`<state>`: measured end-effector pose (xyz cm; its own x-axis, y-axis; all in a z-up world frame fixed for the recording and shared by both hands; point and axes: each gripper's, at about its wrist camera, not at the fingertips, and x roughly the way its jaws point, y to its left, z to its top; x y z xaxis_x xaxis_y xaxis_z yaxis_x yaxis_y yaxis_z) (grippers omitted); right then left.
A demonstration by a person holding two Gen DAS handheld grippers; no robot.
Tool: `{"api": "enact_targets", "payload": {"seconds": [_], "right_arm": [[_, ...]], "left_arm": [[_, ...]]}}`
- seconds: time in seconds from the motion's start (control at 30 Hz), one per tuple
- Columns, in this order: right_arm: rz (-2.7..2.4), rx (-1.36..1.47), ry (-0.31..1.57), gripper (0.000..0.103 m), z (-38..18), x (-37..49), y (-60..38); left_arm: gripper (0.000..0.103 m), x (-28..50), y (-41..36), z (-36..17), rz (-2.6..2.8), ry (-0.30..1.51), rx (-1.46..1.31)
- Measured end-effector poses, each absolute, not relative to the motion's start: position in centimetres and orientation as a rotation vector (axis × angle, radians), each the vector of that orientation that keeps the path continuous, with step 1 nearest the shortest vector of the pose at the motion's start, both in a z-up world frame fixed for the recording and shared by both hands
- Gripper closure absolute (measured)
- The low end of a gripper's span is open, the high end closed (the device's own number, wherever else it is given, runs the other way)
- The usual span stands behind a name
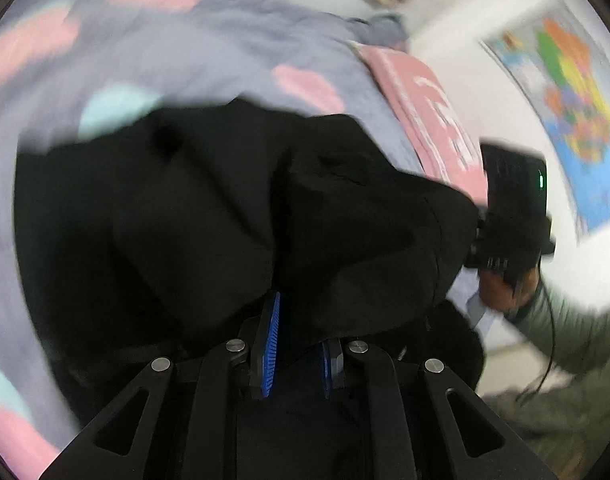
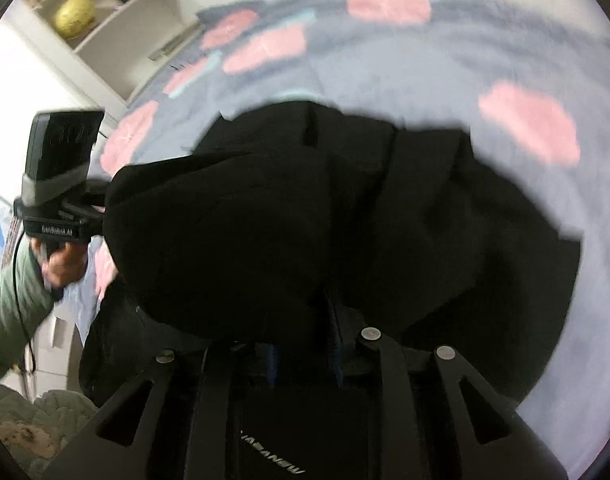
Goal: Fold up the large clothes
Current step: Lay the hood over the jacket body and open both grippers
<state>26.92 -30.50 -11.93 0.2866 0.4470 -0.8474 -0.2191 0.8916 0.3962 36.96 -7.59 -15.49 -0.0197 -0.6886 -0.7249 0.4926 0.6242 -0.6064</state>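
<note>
Now both grippers grip the black garment [image 1: 233, 208] above the lilac bedspread [image 1: 209, 44]. Left gripper [image 1: 297, 344] pinches its edge between blue pads; right gripper [image 2: 305, 356] is narrowly clamped, fingertips buried under cloth.

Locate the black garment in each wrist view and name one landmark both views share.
Left wrist: black garment fills the centre, draped over the gripper's fingers.
Right wrist: it fills the centre and lower half.
Shared landmark: the grey-blue bedspread with pink patches, behind the garment.
</note>
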Motion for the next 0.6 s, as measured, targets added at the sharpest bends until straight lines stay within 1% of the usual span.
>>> {"api": "enact_targets", "payload": {"seconds": [0.07,0.13,0.2,0.3,0.4,0.47,0.5,0.53,0.6], "right_arm": [[0.433,0.242,1.214,0.078,-12.1,26.3,-30.8],[0.427,0.258,1.212,0.077,-11.1,25.9,-31.3],[0.417,0.241,1.209,0.069,-9.8,25.5,-31.9],[0.395,0.215,1.191,0.062,-7.5,25.1,-33.2],[0.386,0.209,1.134,0.053,-4.3,25.3,-34.2],[0.396,0.227,1.074,0.048,-2.1,25.9,-34.2],[0.405,0.24,1.049,0.047,-1.2,26.0,-33.6],[0.419,0.257,1.027,0.047,-0.3,26.6,-32.9],[0.453,0.276,0.994,0.046,0.7,27.6,-31.9]], "left_arm": [[0.086,36.0,-6.9,-16.3,-0.896,1.299,-0.278],[0.086,34.6,-6.5,-15.1,-0.863,1.261,-0.254],[0.084,34.0,-6.0,-13.7,-0.843,1.244,-0.205],[0.08,33.8,-4.0,-11.0,-0.822,1.21,-0.186],[0.078,34.5,-1.9,-7.1,-0.83,1.112,-0.234],[0.071,35.5,-1.3,-4.6,-0.842,1.03,-0.286],[0.064,35.8,-1.5,-3.8,-0.854,1.008,-0.303],[0.062,36.4,-1.9,-3.3,-0.866,0.994,-0.316],[0.062,37.8,-4.0,-3.2,-0.898,0.998,-0.328]]}}
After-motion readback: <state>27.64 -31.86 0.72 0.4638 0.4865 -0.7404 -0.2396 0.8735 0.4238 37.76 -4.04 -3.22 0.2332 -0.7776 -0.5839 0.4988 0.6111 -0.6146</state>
